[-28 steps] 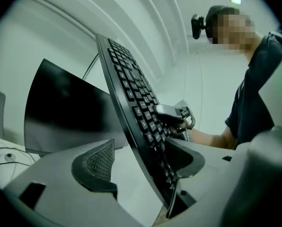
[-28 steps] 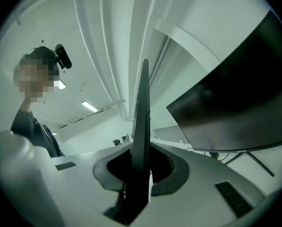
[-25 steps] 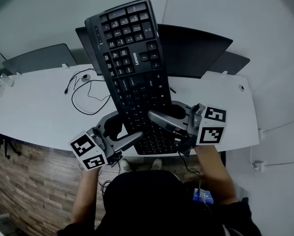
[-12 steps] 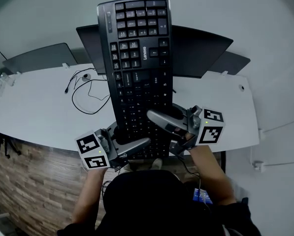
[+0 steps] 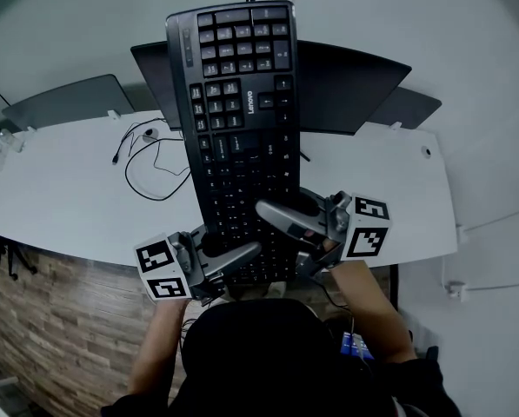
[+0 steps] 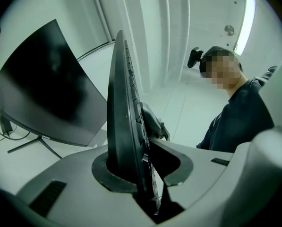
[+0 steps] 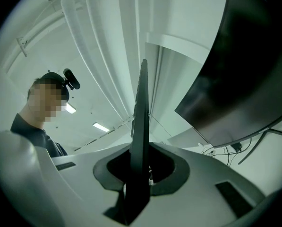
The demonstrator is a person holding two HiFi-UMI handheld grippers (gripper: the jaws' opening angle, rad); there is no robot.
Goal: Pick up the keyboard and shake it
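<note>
The black keyboard is held off the desk, its long axis pointing away from me and its keys facing the head camera. My right gripper is shut on its near right edge. My left gripper is at the near left edge, its jaws closing, with the keyboard between them and the pads on it. In the left gripper view the keyboard stands edge-on in the jaws of the left gripper. In the right gripper view the keyboard rises thin and upright from the right gripper.
A white desk lies below, with a looped black cable on it. A dark monitor stands behind the keyboard, and a dark flat panel lies at the far left. The desk front is wood-panelled.
The keyboard has swung from leaning left to nearly straight ahead. The left gripper has moved in onto the keyboard's near left edge and its jaws have come together on it.
</note>
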